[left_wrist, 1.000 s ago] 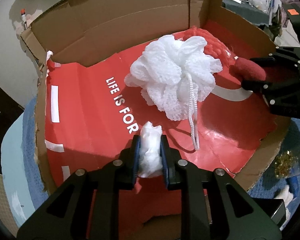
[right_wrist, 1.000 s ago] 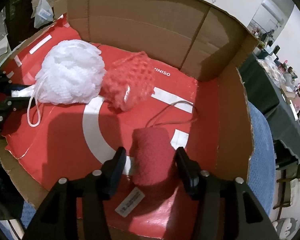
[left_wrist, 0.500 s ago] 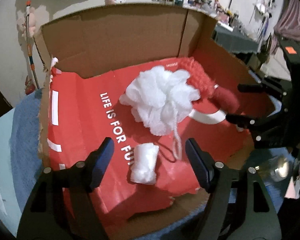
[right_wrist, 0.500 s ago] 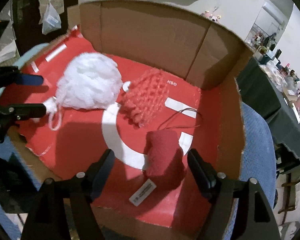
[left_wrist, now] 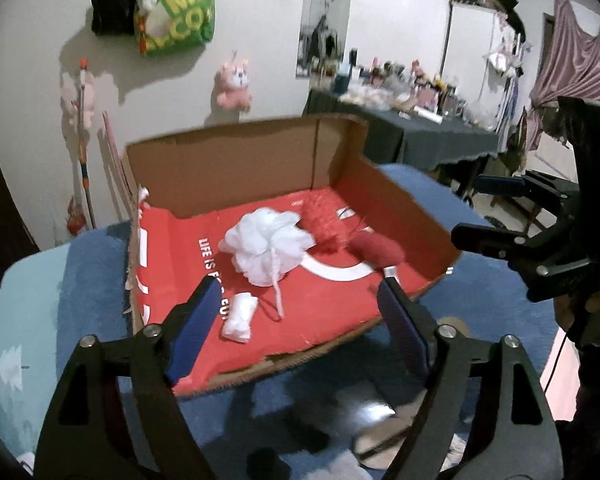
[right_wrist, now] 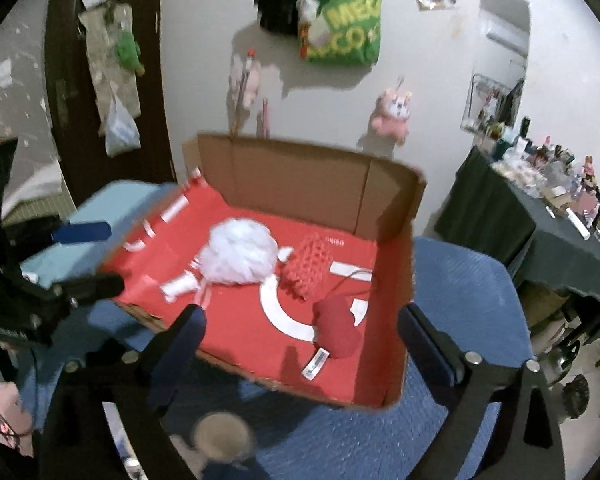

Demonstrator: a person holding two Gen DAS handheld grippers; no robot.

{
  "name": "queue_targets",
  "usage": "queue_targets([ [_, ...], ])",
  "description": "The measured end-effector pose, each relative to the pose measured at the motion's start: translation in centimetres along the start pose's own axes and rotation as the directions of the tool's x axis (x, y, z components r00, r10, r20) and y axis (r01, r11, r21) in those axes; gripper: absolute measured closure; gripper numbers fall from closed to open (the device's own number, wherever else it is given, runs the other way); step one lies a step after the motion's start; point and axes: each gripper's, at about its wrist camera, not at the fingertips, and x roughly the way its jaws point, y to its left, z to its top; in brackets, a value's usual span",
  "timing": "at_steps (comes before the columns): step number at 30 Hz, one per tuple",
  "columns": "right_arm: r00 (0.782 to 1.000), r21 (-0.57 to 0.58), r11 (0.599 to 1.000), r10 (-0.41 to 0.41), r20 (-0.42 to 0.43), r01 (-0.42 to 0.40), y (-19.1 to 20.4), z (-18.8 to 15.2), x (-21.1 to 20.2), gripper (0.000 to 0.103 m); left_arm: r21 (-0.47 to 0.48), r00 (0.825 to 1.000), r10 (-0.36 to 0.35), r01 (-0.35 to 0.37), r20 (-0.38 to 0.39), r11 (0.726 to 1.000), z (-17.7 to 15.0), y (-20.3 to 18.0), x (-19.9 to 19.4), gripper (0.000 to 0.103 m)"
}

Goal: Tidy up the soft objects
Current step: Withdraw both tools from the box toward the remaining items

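A cardboard box (left_wrist: 240, 168) lined in red holds a white mesh pouf (left_wrist: 266, 240), a small white roll (left_wrist: 240, 318), a red knitted piece (left_wrist: 320, 220) and a dark red plush roll (left_wrist: 376, 250). My left gripper (left_wrist: 296, 286) hangs above the box's near edge, jaws opening, nothing between them. The right gripper (left_wrist: 472, 212) is off the box's right side. In the right wrist view the box (right_wrist: 300, 184), pouf (right_wrist: 240, 256), white roll (right_wrist: 180, 286), knitted piece (right_wrist: 310, 266) and plush roll (right_wrist: 338, 326) lie beyond my right gripper (right_wrist: 300, 314), whose empty jaws are opening. The left gripper (right_wrist: 106, 258) is at the left.
The box rests on a blue cloth (left_wrist: 92, 264) over a table. A dark-draped table (left_wrist: 420, 128) crowded with small items stands at the back right. A green bag (left_wrist: 176, 12) and a pink plush toy (left_wrist: 234, 84) hang on the wall. A round item (right_wrist: 222, 438) lies below the right gripper.
The left gripper let go of the small white roll and the right gripper let go of the dark red plush roll. Both drew back and up from the box, jaws spreading wide.
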Motion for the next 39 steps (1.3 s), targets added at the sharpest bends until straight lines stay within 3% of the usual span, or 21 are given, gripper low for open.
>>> queue_targets([
  [3,0.998,0.011,1.0,-0.006,0.063,0.005,0.4,-0.6,-3.1,0.0,0.012,0.998,0.01,-0.011,0.069,1.0,-0.9,-1.5,-3.1,0.011],
  [11,0.979,0.047,0.999,-0.029,0.203,0.02,2.4,-4.3,-9.8,0.0,0.008,0.969,0.061,-0.065,0.238,0.998,-4.4,-5.3,-9.4,0.006],
  [20,0.948,0.125,0.989,-0.116,0.297,0.082,4.3,-10.8,-12.8,0.0,-0.041,0.935,0.118,-0.11,0.334,0.993,-9.7,-8.0,-12.3,0.003],
  [24,0.929,0.168,0.977,-0.177,0.324,0.128,4.8,-13.6,-12.8,0.0,-0.082,0.928,0.127,-0.105,0.351,0.991,-11.9,-8.3,-12.6,0.002],
  [30,0.916,0.198,0.97,-0.201,0.346,0.139,5.2,-16.8,-11.8,0.0,-0.118,0.916,0.178,-0.145,0.358,0.982,-14.7,-8.8,-11.6,0.001],
  [33,0.926,0.203,0.97,-0.196,0.322,0.134,5.3,-17.9,-10.5,0.0,-0.114,0.921,0.191,-0.161,0.338,0.98,-15.8,-8.8,-10.6,0.001],
  [39,0.956,0.205,0.972,-0.165,0.241,0.116,5.5,-19.5,-7.2,0.0,-0.143,0.952,0.186,-0.154,0.244,0.978,-17.5,-8.0,-7.6,0.001],
])
